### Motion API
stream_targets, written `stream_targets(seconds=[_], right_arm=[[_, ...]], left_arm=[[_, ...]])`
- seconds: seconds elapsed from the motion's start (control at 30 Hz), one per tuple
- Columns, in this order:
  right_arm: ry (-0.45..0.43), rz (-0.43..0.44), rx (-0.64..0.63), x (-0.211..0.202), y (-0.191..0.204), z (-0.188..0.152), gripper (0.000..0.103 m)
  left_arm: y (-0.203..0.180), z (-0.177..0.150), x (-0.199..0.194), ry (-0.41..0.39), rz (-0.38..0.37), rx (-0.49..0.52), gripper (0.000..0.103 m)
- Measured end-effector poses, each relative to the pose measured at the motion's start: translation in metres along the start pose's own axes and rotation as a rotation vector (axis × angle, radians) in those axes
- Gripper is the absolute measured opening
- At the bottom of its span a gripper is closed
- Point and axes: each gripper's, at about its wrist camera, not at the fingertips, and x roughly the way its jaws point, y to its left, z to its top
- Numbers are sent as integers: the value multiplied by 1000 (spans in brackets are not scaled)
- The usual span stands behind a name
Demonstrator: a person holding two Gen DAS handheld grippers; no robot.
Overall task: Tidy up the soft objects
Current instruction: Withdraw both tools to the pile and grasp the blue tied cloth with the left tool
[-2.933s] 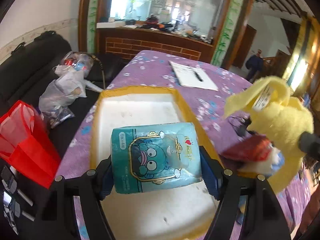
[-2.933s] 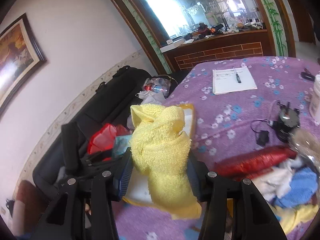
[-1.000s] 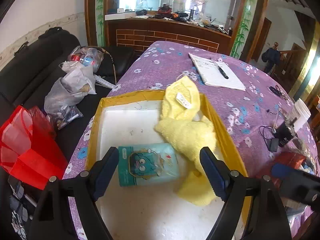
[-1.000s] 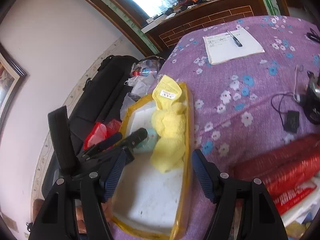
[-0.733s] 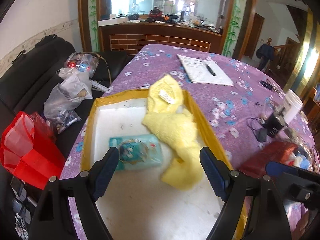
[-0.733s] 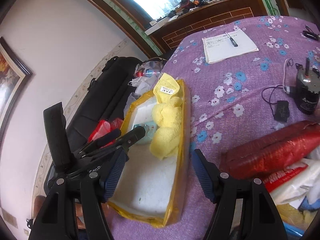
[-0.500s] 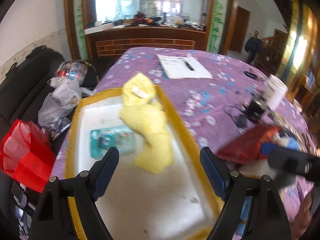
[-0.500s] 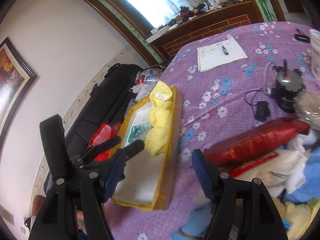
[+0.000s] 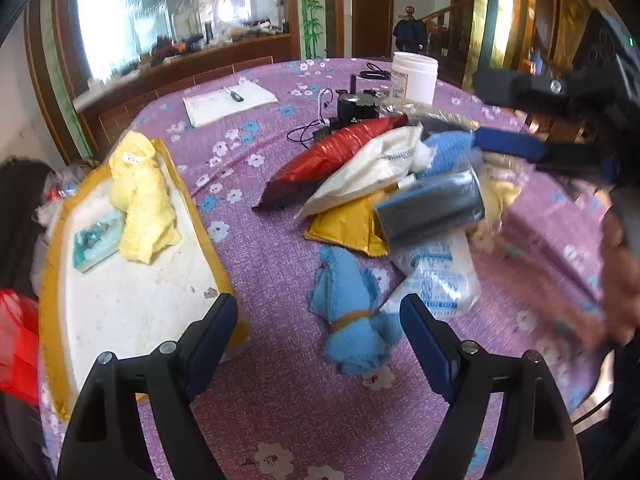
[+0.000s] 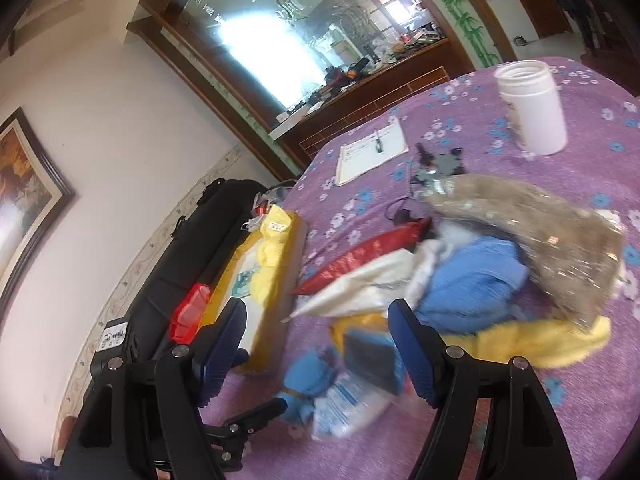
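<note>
Two hand-held grippers empty: left hand-held gripper (image 9: 318, 322) spread, right hand-held gripper (image 10: 316, 334) opening. Blue towel roll (image 9: 354, 312) at 12 o'clock: soft, light; you pinch at its band.

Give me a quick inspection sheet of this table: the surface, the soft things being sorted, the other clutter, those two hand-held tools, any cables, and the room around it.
Surface: purple flowered tablecloth, wrinkled.
Job's things: yellow towel and teal packet lie in the yellow-rimmed tray. Unsorted beside it: tied blue cloth, red foil bag, white pouch, printed white packet, dark blue pack.
Clutter: notepad with pen, white jar, small black device.
Grippers: left tool open, empty, above the blue cloth; right tool opening, empty, over the pile.
Cables: thin black cord by the device.
Surroundings: black sofa, red bag, framed picture, large mirror.
</note>
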Motion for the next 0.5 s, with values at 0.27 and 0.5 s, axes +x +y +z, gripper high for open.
stream_targets(seconds=[0.27,0.5], right_arm=[[-53,-64,28,-30,-26,-7,78],[-68,-76,63,-37,-41,-9,78]], left_arm=[[-28,0,-8,-43,10,104,83],[-26,-3,17,27,-12,68,82]])
